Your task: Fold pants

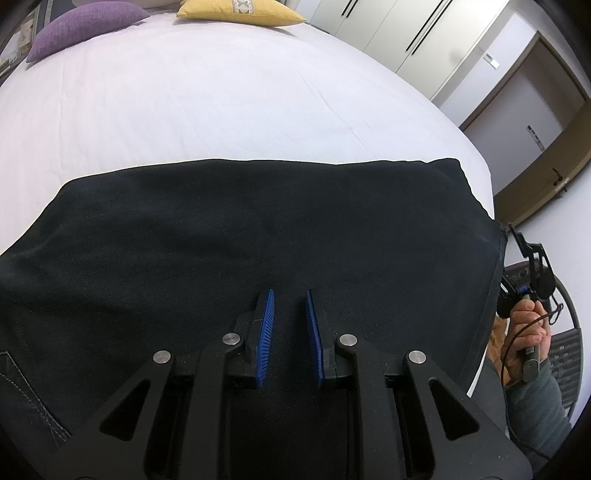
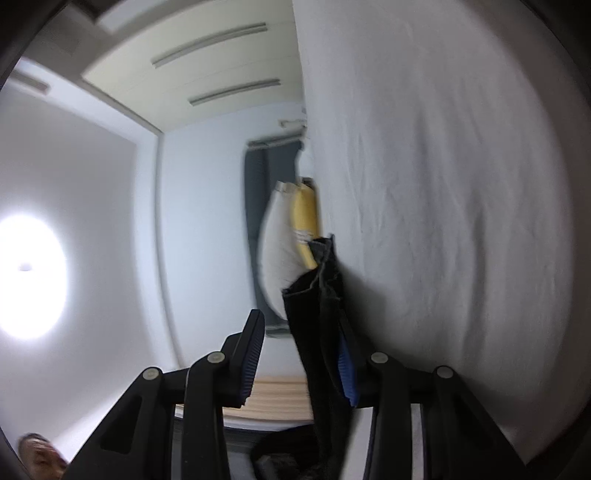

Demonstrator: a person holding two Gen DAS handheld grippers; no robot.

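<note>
Black pants [image 1: 258, 229] lie spread across the white bed [image 1: 184, 103], far edge straight, right end at the bed's side. My left gripper [image 1: 290, 295] points down onto them, its blue pads nearly together with black cloth between them. At the right edge a hand [image 1: 528, 325] holds my right gripper [image 1: 517, 251] at the pants' corner. In the right wrist view, which is turned sideways, a strip of pants [image 2: 321, 295] hangs along the right pad [image 2: 347, 373]. The left finger stands apart from the cloth, so my right gripper [image 2: 299, 325] is open.
A purple pillow [image 1: 85, 26] and a yellow pillow [image 1: 240, 13] lie at the head of the bed. White wardrobe doors [image 1: 406, 33] and a wooden door [image 1: 535, 147] stand to the right. A round dark chair [image 1: 569, 332] is behind the hand.
</note>
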